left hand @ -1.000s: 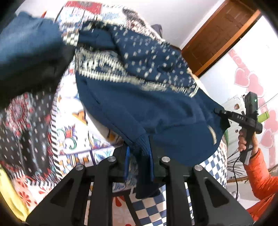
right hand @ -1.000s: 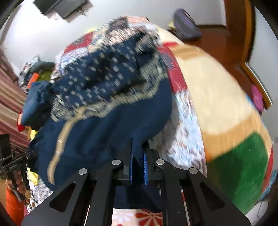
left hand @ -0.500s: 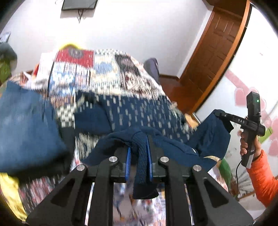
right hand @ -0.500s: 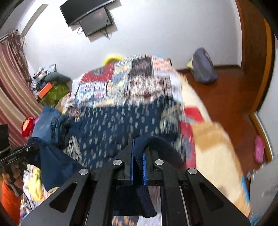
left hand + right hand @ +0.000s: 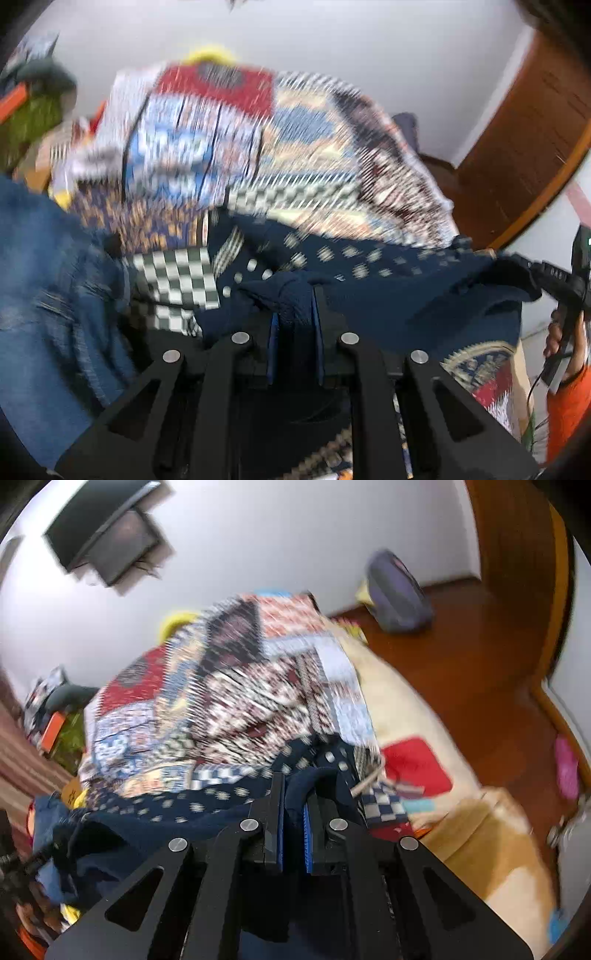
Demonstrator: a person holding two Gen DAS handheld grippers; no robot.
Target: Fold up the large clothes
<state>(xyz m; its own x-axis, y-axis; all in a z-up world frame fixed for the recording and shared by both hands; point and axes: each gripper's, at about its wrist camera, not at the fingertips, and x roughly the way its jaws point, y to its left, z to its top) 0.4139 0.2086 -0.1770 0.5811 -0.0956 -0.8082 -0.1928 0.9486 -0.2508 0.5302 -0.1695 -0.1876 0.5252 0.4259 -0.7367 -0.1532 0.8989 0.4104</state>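
Observation:
A large navy sweater (image 5: 413,295) with a white patterned band lies across the patchwork bedspread (image 5: 295,147). My left gripper (image 5: 295,317) is shut on a ribbed hem corner of the sweater. My right gripper (image 5: 293,812) is shut on the other hem corner (image 5: 314,779). The sweater's hem edge stretches between the two grippers, over its patterned upper part (image 5: 207,805). The right gripper also shows at the right edge of the left wrist view (image 5: 535,273). Both views are motion-blurred.
A pile of blue jeans (image 5: 44,280) lies on the bed to the left. A wooden door (image 5: 524,129) and wooden floor (image 5: 480,657) are to the right, with a grey backpack (image 5: 399,590) against the wall. A TV (image 5: 107,542) hangs on the wall.
Both grippers carried the hem forward and down over the sweater's upper part, folding it. The sweater hung raised and spread a second ago; it now lies low on the bed.

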